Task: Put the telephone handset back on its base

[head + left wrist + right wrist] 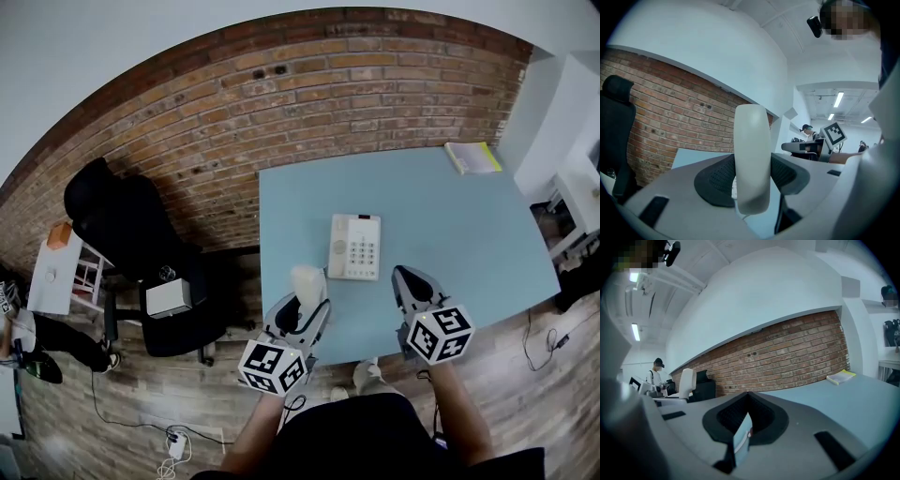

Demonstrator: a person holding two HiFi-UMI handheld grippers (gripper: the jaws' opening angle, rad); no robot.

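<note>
Blue table [469,225]: left gripper [306,307] clamps handset [307,281], upright; base [356,247] ahead, slightly right, well apart. Right gripper [411,284] closed, empty.

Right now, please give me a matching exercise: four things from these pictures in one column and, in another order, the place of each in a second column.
Things:
1. handset
2. telephone base
3. yellow booklet
4. black office chair

Places:
A. standing left of the blue table
B. held by the left gripper
C. at the table's far right corner
D. flat on the table, near its middle

Pairs: 1-B, 2-D, 3-C, 4-A
</note>
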